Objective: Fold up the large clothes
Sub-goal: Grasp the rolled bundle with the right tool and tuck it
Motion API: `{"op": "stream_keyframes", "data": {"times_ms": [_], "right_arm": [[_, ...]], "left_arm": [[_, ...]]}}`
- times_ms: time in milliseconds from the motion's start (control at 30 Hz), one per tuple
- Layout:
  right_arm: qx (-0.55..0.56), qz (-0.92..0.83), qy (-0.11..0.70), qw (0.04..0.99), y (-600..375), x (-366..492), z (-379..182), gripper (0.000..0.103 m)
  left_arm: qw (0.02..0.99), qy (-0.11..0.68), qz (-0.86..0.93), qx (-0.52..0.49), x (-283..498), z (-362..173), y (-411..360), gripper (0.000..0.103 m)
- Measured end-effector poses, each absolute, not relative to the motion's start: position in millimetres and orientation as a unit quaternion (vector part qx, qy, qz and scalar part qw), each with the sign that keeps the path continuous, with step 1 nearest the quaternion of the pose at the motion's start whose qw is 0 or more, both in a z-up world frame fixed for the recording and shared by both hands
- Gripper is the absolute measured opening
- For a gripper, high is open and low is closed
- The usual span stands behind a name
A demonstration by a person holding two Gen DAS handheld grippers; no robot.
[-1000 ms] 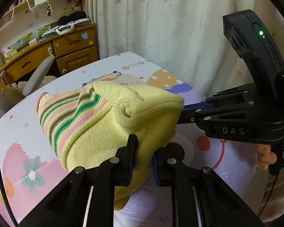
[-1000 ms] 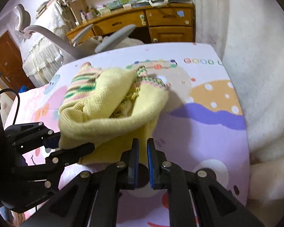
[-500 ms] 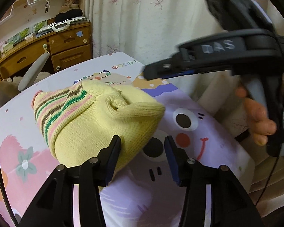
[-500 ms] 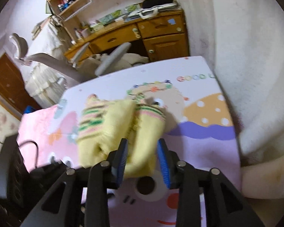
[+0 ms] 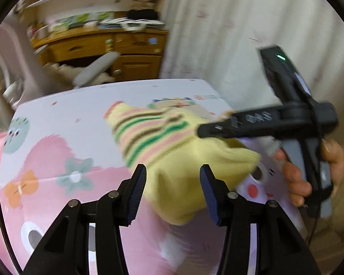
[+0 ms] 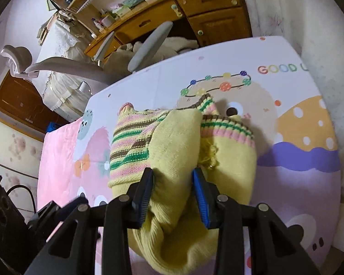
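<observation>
Both grippers, left gripper [image 5: 173, 186] and right gripper [image 6: 173, 191], are now spread; the striped yellow sweater [image 6: 172, 146] is released, bunched; a hand [image 5: 309, 171] is shown only in the left view

**Both grippers parted, angled downward**

Your left gripper [image 5: 173, 183] sits at the bottom centre of its own view, tilted downward, its jaws standing apart with nothing pressed between the pads. Your right gripper [image 6: 173, 188] fills the bottom of its view, also pitched down, jaws parted. In the left wrist view, at the right edge of the frame, your right hand [image 5: 309, 171] wraps its fingers around that gripper's handle.
</observation>
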State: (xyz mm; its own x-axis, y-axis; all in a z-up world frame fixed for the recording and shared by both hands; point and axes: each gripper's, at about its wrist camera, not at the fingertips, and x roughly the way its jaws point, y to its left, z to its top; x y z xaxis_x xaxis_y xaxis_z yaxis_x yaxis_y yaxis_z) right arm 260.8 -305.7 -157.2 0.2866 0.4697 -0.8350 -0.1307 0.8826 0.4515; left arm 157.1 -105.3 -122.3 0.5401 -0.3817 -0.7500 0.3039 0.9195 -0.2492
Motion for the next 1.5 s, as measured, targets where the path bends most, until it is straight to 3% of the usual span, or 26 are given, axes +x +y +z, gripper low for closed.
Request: {"op": "stream_keyframes", "data": {"times_ms": [100,133,167,500,767,867,933,1000,1067,1100,1200,1433,1500], "right_arm": [[0.13,0.19,0.565,0.792,-298,262,-157,0.035],[0.124,0.193,0.563,0.794,-296,262,-156,0.029],[0.115,0.2,0.556,0.798,-293,261,-153,0.008],[0.049,0.195,0.413,0.888,-303,215,-108,0.008],[0.122,0.085,0.449,0.881,-362,215,-168,0.009],[0.148,0.078,0.445,0.88,-373,215,-179,0.011],[0.145,0.071,0.448,0.879,-375,216,-180,0.022],[0.13,0.052,0.456,0.879,-375,220,-179,0.053],[0.111,0.031,0.463,0.879,-375,221,-178,0.069],[0.107,0.029,0.466,0.878,-377,221,-178,0.072],[0.105,0.043,0.474,0.873,-384,226,-181,0.077],[0.128,0.092,0.5,0.852,-394,243,-187,0.076],[0.158,0.108,0.508,0.84,-398,245,-192,0.06]], "left_arm": [[0.875,0.444,-0.174,-0.078,168,-129,-93,0.047],[0.874,0.447,-0.17,-0.086,169,-131,-90,0.047],[0.872,0.451,-0.166,-0.092,173,-134,-90,0.047],[0.862,0.466,-0.178,-0.088,177,-150,-111,0.047],[0.848,0.49,-0.189,-0.07,182,-171,-137,0.047],[0.842,0.495,-0.194,-0.096,189,-175,-136,0.049],[0.834,0.499,-0.2,-0.12,194,-178,-133,0.05],[0.826,0.504,-0.207,-0.144,199,-180,-127,0.05],[0.821,0.507,-0.211,-0.16,202,-181,-123,0.05],[0.818,0.508,-0.213,-0.166,202,-181,-122,0.051],[0.809,0.514,-0.22,-0.181,207,-183,-120,0.052],[0.804,0.521,-0.218,-0.188,213,-187,-120,0.057],[0.8,0.524,-0.219,-0.195,213,-188,-120,0.058]]}}
